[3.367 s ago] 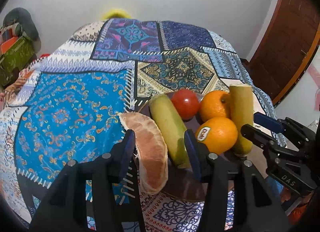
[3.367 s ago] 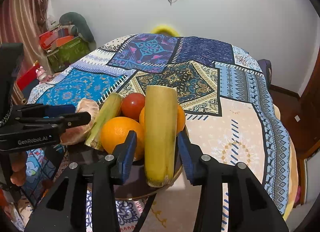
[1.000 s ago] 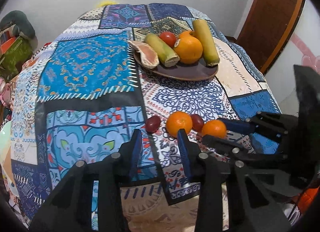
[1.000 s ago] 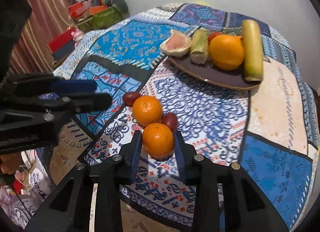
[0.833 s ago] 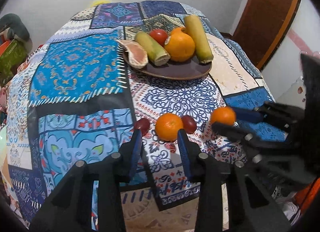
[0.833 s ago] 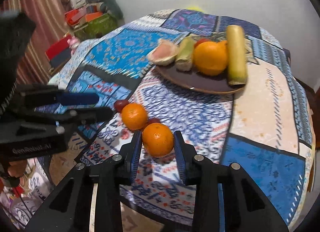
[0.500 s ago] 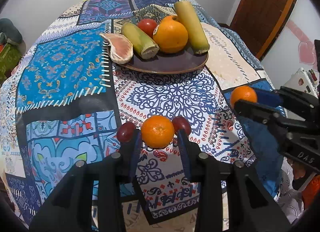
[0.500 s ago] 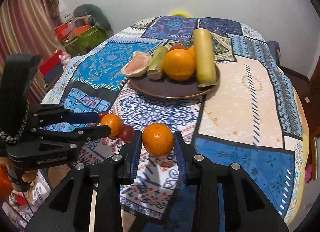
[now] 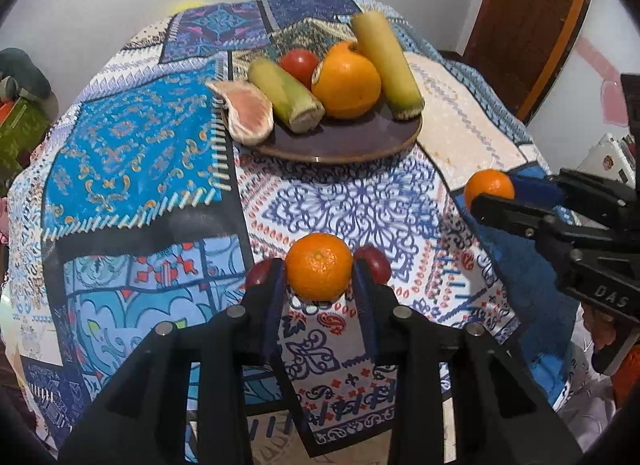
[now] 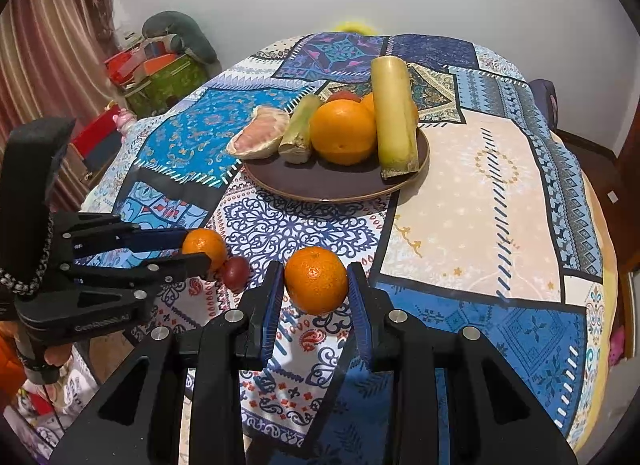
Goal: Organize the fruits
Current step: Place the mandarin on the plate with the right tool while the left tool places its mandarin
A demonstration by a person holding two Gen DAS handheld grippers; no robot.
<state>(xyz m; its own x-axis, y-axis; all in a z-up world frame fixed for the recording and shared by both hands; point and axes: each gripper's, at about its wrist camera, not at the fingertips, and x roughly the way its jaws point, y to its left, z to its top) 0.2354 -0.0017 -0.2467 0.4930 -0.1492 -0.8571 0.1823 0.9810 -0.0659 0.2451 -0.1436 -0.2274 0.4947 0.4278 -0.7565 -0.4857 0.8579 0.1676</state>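
Observation:
My left gripper [image 9: 319, 271] is shut on a small orange [image 9: 319, 266] that rests on or just above the patterned cloth, between two dark red fruits [image 9: 373, 263]. My right gripper [image 10: 316, 283] is shut on another small orange [image 10: 316, 280] and holds it lifted above the cloth; it also shows at the right of the left wrist view [image 9: 489, 187]. A brown plate [image 10: 336, 187] further back holds a big orange [image 10: 342, 131], two sugarcane pieces [image 10: 394, 121], a tomato [image 9: 299, 63] and a pomelo segment [image 10: 258, 137].
The round table [image 10: 480, 185] is covered by a patchwork cloth and drops away at its front and right edges. Boxes and a cushion [image 10: 160, 69] stand by the curtain at the left. A wooden door [image 9: 528, 25] is at the right.
Both grippers moved from the plate back to the front fruits. My right gripper closed on an orange and lifted it to the right. My left gripper closed around the other orange.

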